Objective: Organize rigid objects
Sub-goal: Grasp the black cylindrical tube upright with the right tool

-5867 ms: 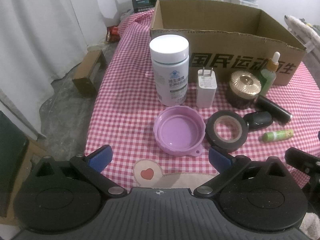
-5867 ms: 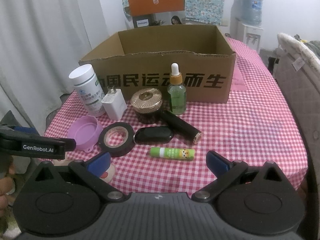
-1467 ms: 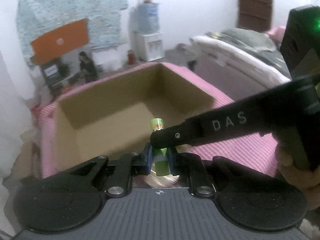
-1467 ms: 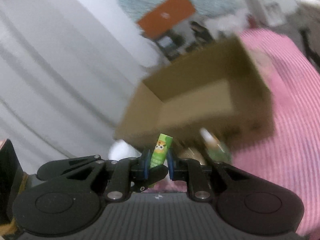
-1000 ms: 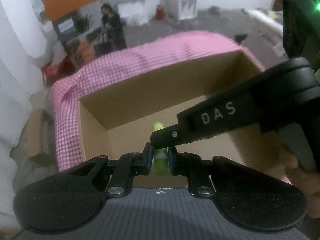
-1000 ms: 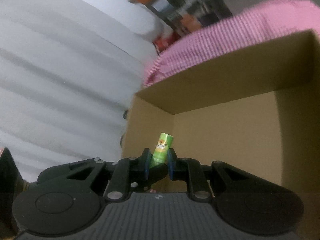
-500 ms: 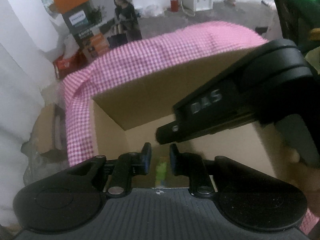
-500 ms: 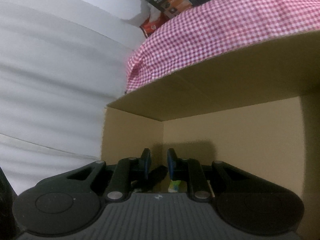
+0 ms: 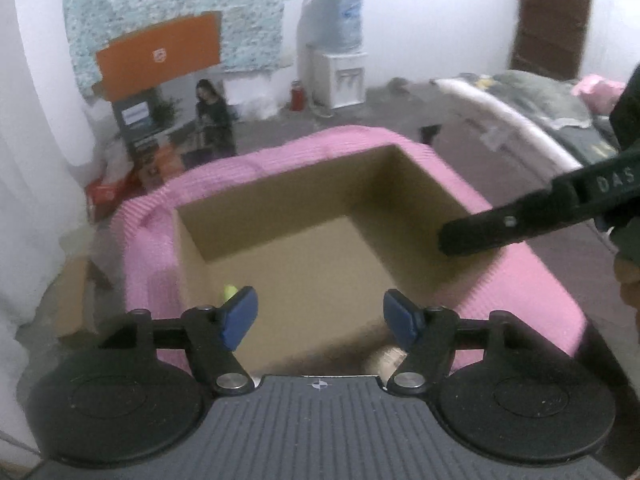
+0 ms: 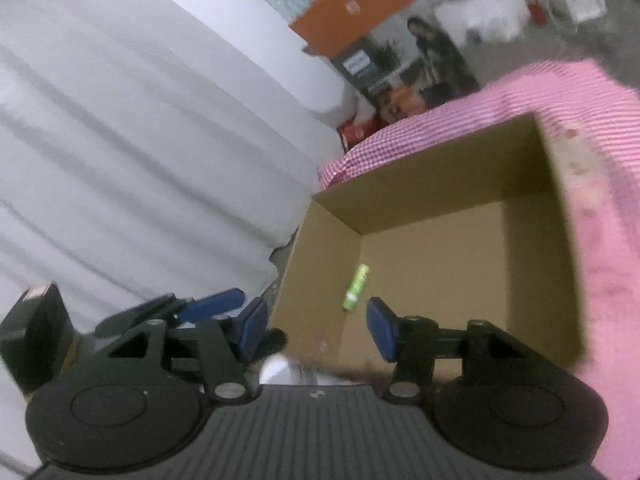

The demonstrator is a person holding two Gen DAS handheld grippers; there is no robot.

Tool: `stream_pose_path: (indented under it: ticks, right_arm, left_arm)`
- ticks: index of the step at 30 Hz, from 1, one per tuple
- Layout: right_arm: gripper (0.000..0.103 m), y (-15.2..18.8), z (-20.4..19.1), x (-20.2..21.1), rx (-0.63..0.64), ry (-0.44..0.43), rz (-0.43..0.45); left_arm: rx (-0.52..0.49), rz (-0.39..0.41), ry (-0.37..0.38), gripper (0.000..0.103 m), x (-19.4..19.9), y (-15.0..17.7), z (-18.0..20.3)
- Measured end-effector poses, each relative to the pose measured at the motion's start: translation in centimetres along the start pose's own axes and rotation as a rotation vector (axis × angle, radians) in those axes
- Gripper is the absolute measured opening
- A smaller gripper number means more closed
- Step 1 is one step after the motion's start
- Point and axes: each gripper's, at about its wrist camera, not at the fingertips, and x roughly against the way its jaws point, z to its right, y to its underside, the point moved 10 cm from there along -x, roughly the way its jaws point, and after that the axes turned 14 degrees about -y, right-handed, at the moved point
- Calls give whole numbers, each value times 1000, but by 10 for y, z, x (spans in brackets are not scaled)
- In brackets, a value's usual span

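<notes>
Green tube lay released on the cardboard box floor, near-left; my left gripper and right gripper were opening, nothing between them.

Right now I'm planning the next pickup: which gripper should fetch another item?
Either, slight edge left. The left gripper and right gripper are both opening with nothing between their jaws; the green tube lies in the cardboard box. Remaining items aren't visible.

Both wrist views — steeply down into cardboard box
</notes>
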Motion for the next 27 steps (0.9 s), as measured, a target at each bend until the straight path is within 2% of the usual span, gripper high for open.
stream_pose_path:
  ticks: [2, 7, 10, 12, 15, 21, 27]
  right_arm:
    - [58, 21, 2, 18, 6, 21, 0]
    - [57, 78, 24, 44, -48, 54, -36]
    - [56, 99, 44, 44, -116, 38, -54]
    - [54, 107, 56, 47, -135, 60, -47]
    - [50, 107, 70, 45, -121, 93, -49]
    - [43, 96, 107, 12, -99, 131, -93]
    - [34, 104, 135, -9, -140, 156, -152]
  left_arm:
    - [-3, 5, 32, 70, 7, 17, 17]
    - [-32, 0, 91, 70, -3, 53, 61]
    - [-60, -35, 150, 69, -12, 73, 93]
    - [-78, -74, 180, 65, -25, 85, 111]
    - [-108, -120, 205, 60, -43, 93, 129]
    - [-104, -195, 248, 52, -71, 97, 143]
    - [-95, -214, 287, 47, -72, 101, 149]
